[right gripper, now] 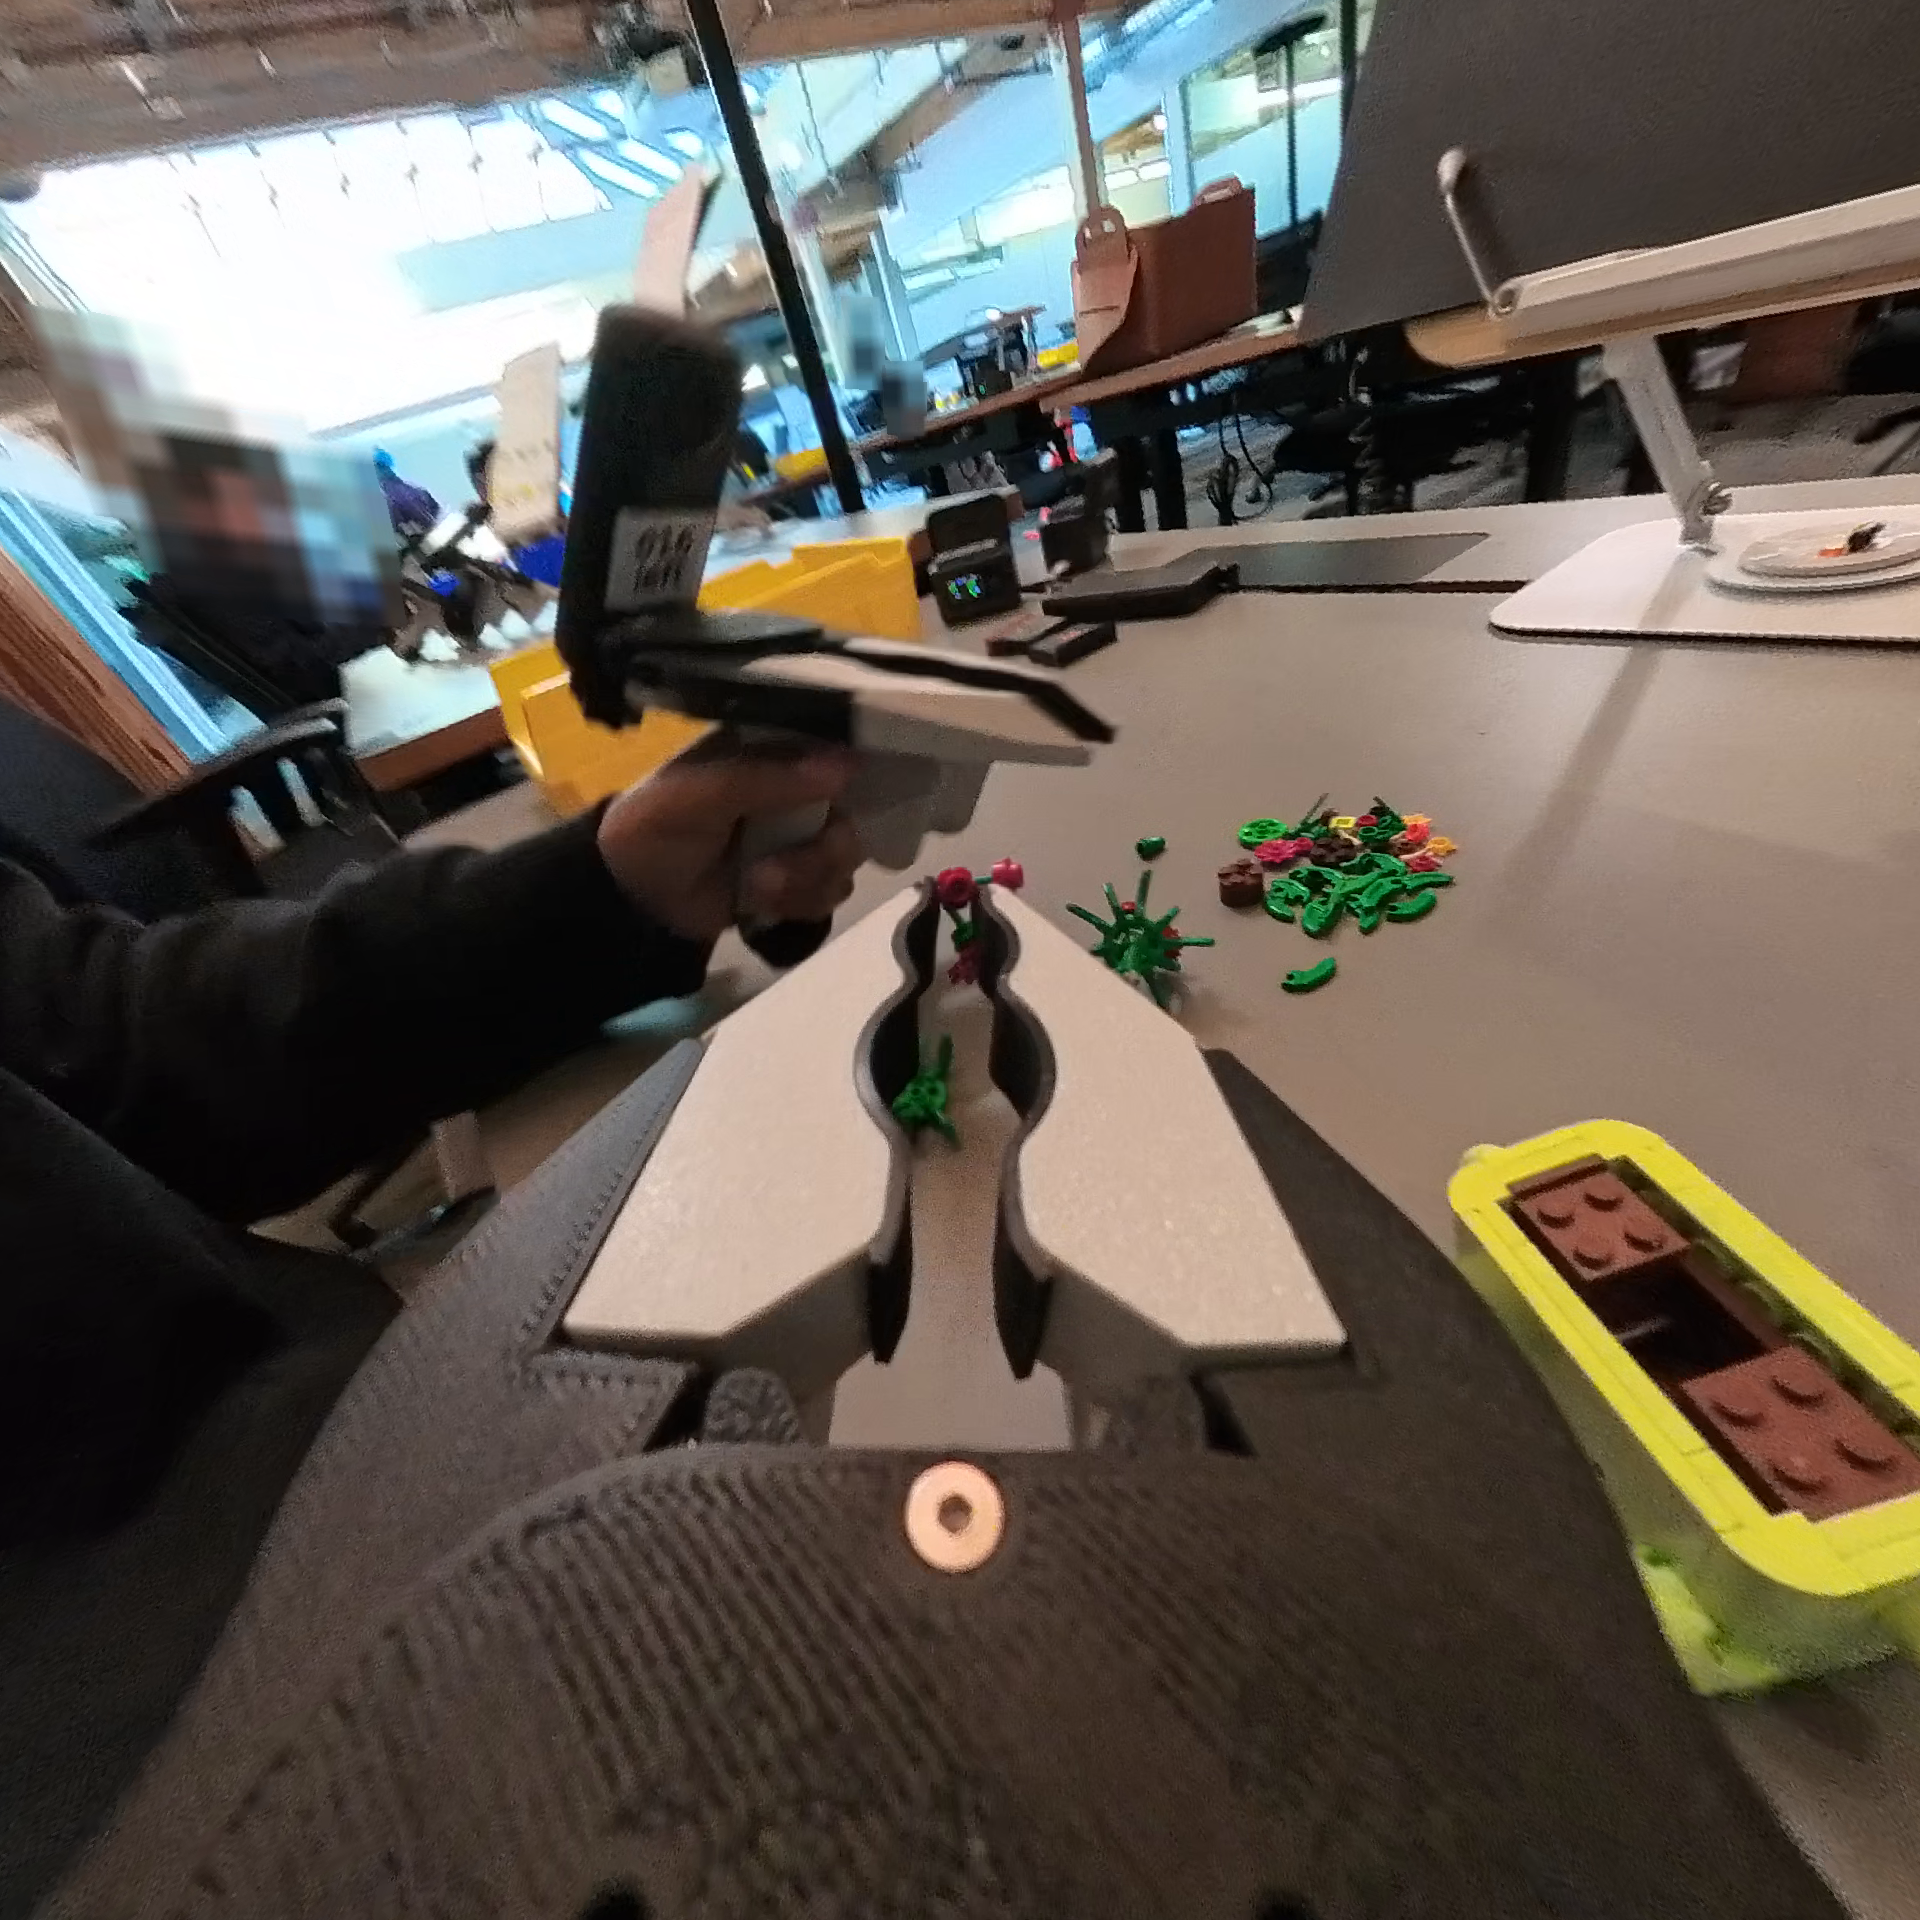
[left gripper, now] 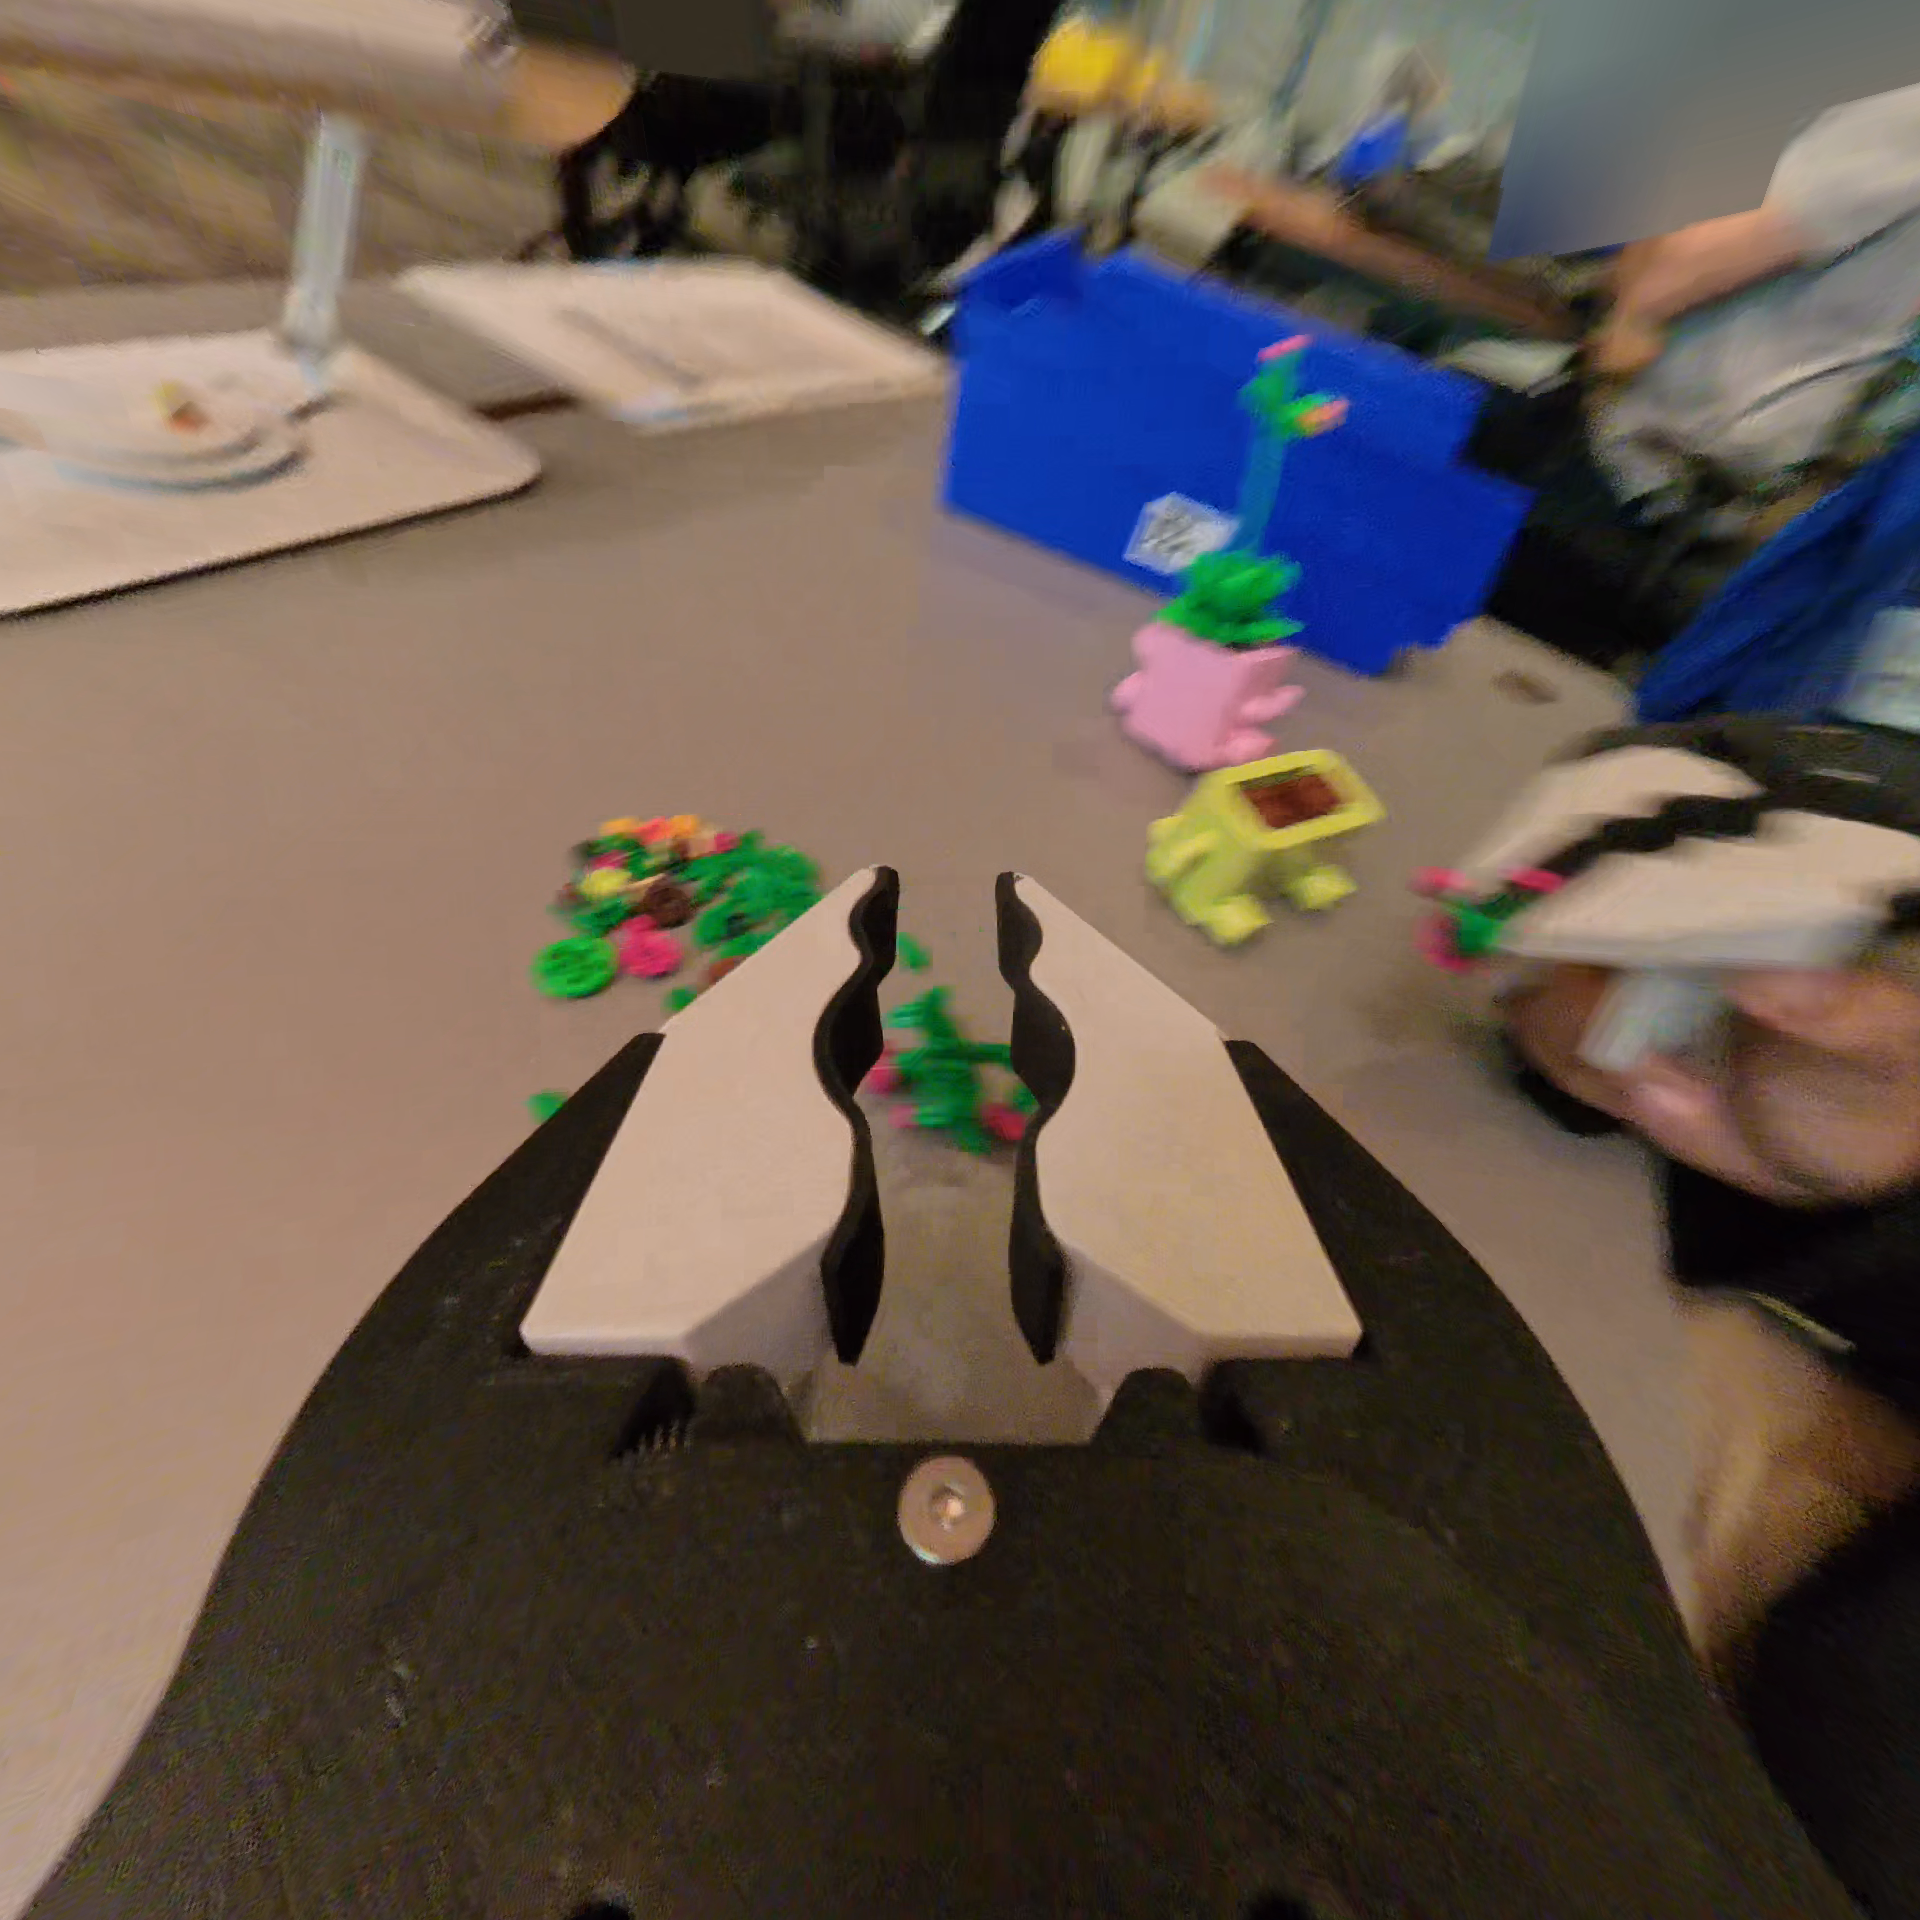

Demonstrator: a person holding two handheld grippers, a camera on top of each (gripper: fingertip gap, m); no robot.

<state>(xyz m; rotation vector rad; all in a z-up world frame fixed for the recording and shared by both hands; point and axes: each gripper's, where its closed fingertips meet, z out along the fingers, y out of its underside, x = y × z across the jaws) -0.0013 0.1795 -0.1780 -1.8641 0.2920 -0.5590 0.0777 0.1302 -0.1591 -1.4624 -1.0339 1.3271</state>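
My left gripper is open and empty, held above a green leafy sprig with pink bits that lies on the grey table. My right gripper is shut on a small flower stem with red and pink blossoms. In the left wrist view it is at the right with the stem sticking out of its tips. A lime-green brick pot with brown bricks inside stands close by on its right. The left gripper hovers to the upper left of it.
A pile of small green, pink and brown pieces lies left of the sprig. A pink pot with a tall green plant stands before a blue bin. A white monitor-stand base, black devices and a yellow bin are farther off. Across from one pair of fingers to the other is roughly 10 cm. The lime-green brick pot sits 11 cm or so from the ends of my right fingers. The left camera catches it too, in the left wrist view.
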